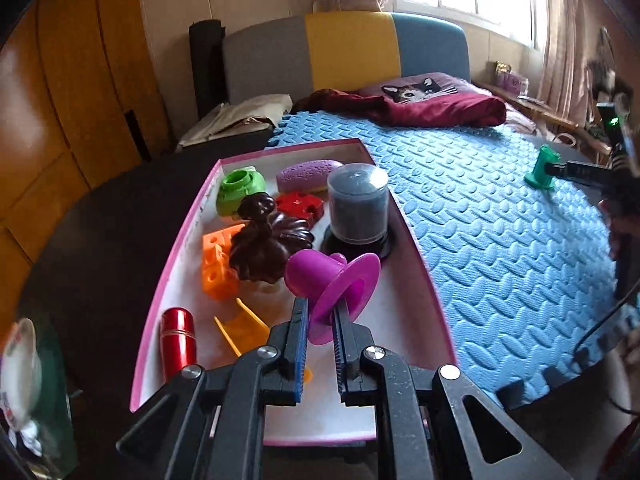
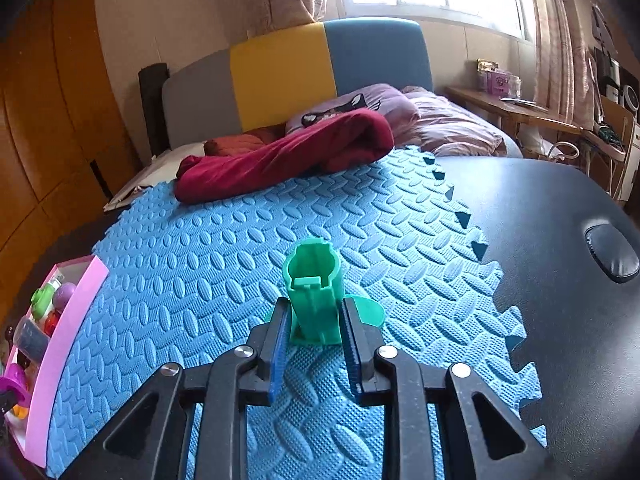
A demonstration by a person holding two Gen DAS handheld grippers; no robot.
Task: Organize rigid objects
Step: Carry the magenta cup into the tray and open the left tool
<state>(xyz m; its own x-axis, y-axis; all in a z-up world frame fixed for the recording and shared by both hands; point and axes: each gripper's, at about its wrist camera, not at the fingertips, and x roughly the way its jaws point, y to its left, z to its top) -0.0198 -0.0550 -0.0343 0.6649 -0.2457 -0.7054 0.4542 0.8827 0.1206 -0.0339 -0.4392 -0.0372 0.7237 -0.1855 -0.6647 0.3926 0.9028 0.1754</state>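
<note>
Over the pink-walled tray (image 1: 176,264), left gripper (image 1: 320,320) pinches a purple flanged spool (image 1: 336,284) by its rim. Right gripper (image 2: 314,326) clamps a green holder (image 2: 316,288) on the blue foam mat (image 2: 200,248), at 3 o'clock from the tray.

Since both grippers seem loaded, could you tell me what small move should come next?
Probably lower and release the purple flanged piece: the left hand-held gripper holds it by its rim over the pink box, above bare floor beside the brown piece.
</note>
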